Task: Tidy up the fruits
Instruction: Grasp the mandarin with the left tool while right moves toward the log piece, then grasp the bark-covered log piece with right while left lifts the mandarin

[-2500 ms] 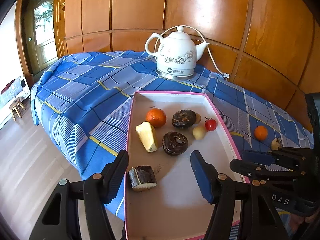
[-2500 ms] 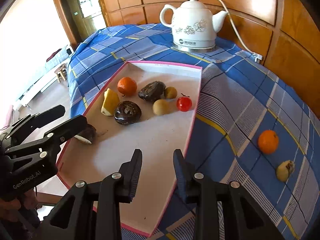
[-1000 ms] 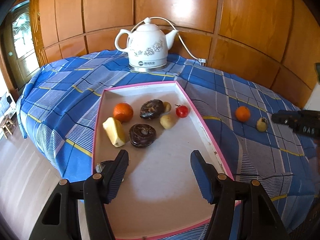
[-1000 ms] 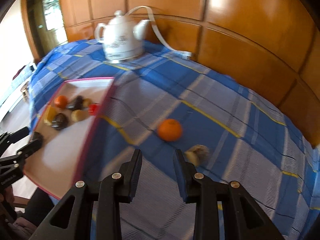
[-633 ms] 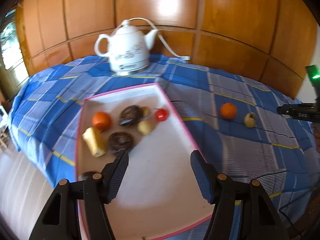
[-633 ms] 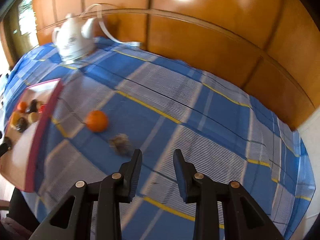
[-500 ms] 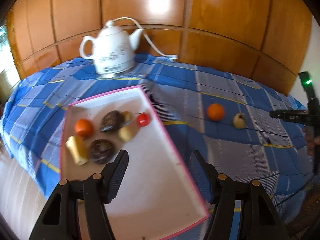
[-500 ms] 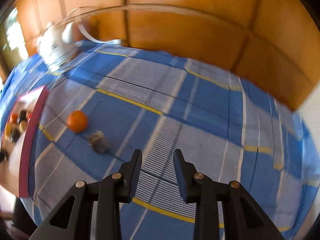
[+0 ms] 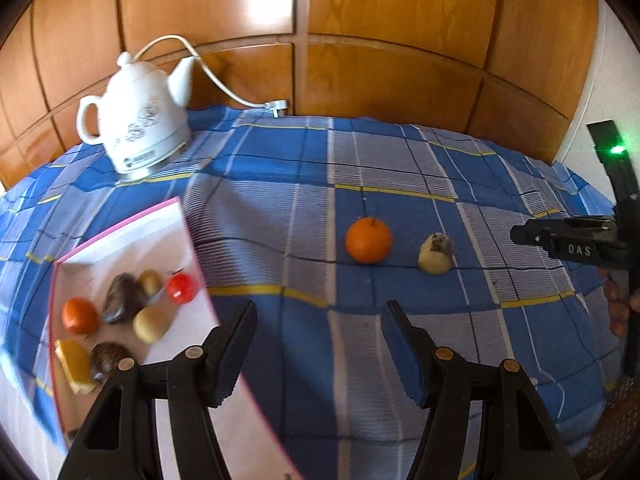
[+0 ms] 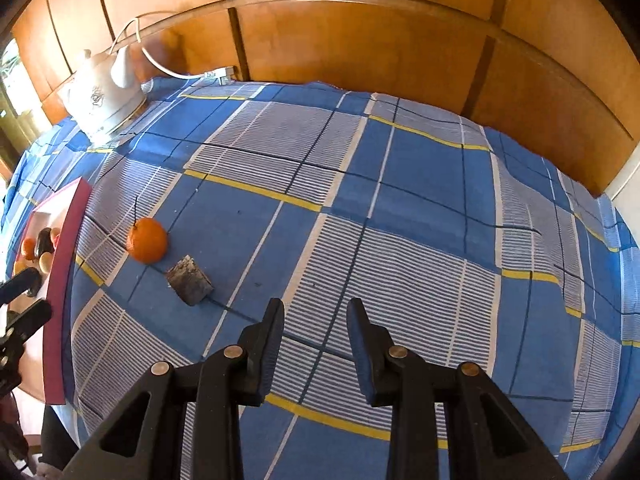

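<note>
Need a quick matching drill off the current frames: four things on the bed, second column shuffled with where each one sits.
Things:
1. orange
2. red tomato
3. white kettle
4. cut fruit piece

Places:
A. inside the pink-rimmed tray
B. on the cloth, between the tray and the cut piece
C. at the back by the wood panelling
D. on the cloth, on the orange's far side from the tray

Pairs: 1-B, 2-A, 3-C, 4-D

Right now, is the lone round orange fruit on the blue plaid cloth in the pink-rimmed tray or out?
Out. The orange fruit sits on the plaid cloth, clear of the pink-rimmed tray.
</note>
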Demonstrator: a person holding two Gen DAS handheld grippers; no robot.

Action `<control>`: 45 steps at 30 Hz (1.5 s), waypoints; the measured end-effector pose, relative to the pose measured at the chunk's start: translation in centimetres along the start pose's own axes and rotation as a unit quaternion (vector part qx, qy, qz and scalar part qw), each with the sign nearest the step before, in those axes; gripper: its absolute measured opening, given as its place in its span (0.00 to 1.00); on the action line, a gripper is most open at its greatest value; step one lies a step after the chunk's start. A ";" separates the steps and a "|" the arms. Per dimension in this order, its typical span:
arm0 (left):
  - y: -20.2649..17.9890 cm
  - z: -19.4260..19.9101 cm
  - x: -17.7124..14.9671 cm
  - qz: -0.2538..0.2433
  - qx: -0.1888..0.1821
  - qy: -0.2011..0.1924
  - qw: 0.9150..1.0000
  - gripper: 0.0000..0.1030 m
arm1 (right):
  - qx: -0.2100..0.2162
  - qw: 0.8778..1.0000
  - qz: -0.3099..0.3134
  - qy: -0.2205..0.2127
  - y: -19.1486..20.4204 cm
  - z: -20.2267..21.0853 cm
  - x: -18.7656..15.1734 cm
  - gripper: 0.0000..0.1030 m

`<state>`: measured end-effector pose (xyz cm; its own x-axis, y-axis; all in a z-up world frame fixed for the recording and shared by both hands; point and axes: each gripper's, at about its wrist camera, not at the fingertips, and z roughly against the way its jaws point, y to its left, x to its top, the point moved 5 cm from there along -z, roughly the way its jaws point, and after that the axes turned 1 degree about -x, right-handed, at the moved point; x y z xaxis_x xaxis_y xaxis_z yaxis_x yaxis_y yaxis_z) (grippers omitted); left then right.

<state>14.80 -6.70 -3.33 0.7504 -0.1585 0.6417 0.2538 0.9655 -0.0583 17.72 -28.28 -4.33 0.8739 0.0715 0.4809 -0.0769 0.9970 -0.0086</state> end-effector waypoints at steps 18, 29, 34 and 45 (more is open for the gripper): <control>-2.3 -8.6 4.3 0.008 -0.030 0.034 0.999 0.63 | 0.006 0.997 -0.071 0.006 -2.6 -0.2 0.6 0.32; -2.6 -8.7 3.1 0.018 -0.067 0.041 0.997 0.39 | 0.003 0.999 -0.049 0.018 -1.9 -1.1 0.3 0.32; -3.1 -5.5 0.1 0.014 -0.084 0.035 0.996 0.39 | 0.004 0.999 -0.035 0.025 -1.3 -1.4 0.0 0.32; -4.9 -3.3 -4.9 -0.024 -0.079 0.029 0.996 0.39 | 0.050 0.998 0.000 0.033 1.2 -1.5 -0.5 0.32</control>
<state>11.90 -11.31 -8.65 0.7681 -0.2201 0.6013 0.3796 0.9128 -0.1507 17.89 -27.12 -5.95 0.9035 0.0761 0.4218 -0.1213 0.9893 0.0814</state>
